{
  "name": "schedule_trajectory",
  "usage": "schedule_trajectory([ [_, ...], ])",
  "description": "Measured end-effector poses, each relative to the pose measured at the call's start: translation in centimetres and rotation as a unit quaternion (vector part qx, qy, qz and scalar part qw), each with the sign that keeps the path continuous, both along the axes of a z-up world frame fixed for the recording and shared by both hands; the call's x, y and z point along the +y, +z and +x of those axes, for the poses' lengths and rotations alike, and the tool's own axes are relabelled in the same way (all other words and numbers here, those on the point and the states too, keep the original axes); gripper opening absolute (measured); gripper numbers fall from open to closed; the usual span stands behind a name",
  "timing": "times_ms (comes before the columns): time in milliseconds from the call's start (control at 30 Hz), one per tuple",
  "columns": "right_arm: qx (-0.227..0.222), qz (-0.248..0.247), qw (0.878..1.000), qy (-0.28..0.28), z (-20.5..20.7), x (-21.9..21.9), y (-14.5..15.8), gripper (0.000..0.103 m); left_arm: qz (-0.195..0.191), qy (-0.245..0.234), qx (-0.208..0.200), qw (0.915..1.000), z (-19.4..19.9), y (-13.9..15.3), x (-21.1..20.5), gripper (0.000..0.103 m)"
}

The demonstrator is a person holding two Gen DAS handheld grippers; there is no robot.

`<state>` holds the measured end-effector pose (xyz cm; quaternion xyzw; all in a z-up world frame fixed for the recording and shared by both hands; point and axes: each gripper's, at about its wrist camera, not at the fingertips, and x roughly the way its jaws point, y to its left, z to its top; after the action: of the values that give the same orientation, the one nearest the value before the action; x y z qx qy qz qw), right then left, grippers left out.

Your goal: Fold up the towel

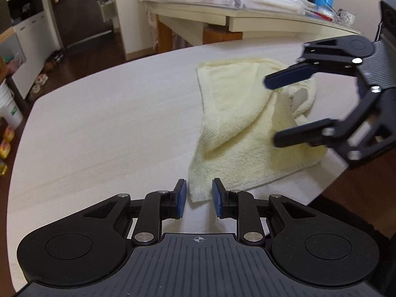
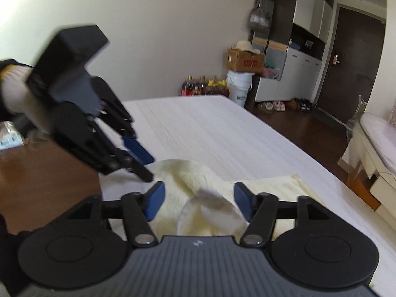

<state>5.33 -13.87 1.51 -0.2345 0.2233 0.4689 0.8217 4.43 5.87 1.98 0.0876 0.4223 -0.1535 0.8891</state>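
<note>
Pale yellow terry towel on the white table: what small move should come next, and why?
Probably close the left gripper on the pale yellow terry towel's near corner: that corner lies between its open pads, the fold is lumpy and uneven, and the right gripper hangs open above.

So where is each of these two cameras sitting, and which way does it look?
Left wrist: rides the left tongs, looking down along them at the towel corner on the white table; right tongs enter from the right.
Right wrist: rides the right tongs, open over the towel; left tongs and a sleeve show.
Shared: towel, table, each other's tongs.
</note>
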Motion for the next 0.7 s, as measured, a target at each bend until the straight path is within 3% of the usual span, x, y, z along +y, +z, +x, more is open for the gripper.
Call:
schedule_trajectory([
  [33,-0.011,-0.026,0.999,-0.015,0.0,0.4,-0.5,0.050,-0.002,-0.001,-0.004,1.0000,0.0,0.3,0.1,0.025],
  [67,-0.015,-0.040,0.999,-0.026,-0.1,0.2,-0.7,0.035,-0.002,-0.003,-0.010,0.9999,0.0,0.6,0.2,0.025],
  [200,-0.012,-0.055,0.996,-0.070,-0.9,-2.1,-1.1,0.018,-0.001,-0.018,-0.033,0.9993,1.2,1.9,-0.1,0.026],
  [367,0.003,-0.083,0.985,-0.152,-3.1,-6.7,-1.9,0.018,-0.001,-0.054,-0.064,0.9964,4.6,3.1,-1.9,0.026],
  [533,0.028,-0.096,0.966,-0.239,-5.5,-10.8,-2.2,0.019,0.005,-0.092,-0.087,0.9919,9.2,2.9,-5.5,0.030],
  [600,0.038,-0.068,0.964,-0.253,-6.0,-12.0,-1.2,0.030,0.012,-0.105,-0.087,0.9905,10.8,2.4,-6.9,0.030],
  [700,0.052,0.021,0.963,-0.263,-5.5,-13.4,0.6,0.034,0.025,-0.121,-0.086,0.9886,12.8,1.4,-8.7,0.030],
])
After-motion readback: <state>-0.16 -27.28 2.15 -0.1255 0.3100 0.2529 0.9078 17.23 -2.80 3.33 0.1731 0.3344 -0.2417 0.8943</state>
